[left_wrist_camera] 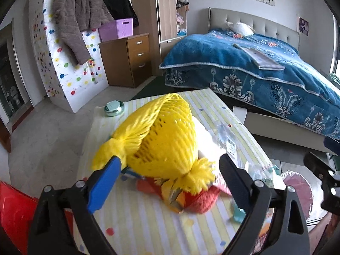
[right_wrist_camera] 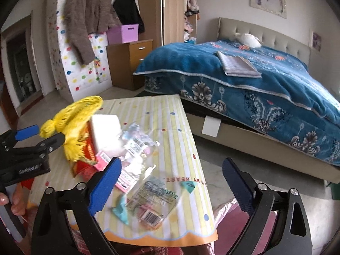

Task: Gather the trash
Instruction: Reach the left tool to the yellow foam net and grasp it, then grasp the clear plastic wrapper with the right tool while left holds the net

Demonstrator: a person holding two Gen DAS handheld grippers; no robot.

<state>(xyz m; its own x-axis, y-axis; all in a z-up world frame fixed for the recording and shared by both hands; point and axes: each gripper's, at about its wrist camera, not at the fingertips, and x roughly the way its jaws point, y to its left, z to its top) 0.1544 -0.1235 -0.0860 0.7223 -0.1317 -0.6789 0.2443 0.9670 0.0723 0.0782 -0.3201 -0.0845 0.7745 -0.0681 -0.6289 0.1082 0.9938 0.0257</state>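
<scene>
A: Starting at the left, where does the left gripper (left_wrist_camera: 170, 165) stand?

B: Jaws wide, holding nothing, set either side of the yellow foam net (left_wrist_camera: 161, 131) that sits on the trash pile on the striped worktop (left_wrist_camera: 144, 218). I'd judge the net is the piece to take. Close on its bunched, tied end rather than the springy body, and lift straight up so the red packet (left_wrist_camera: 197, 199) beneath stays put.

A: And to the right?

B: The right gripper (right_wrist_camera: 172, 176) is also spread wide and empty, above the clear wrappers (right_wrist_camera: 148, 199) and the pink packet (right_wrist_camera: 119, 170).

A: Any writing?

B: On the worktop cover, upside down, "MY HEART" (right_wrist_camera: 184, 179). The barcode labels (right_wrist_camera: 136, 144) are too blurred to read.
</scene>
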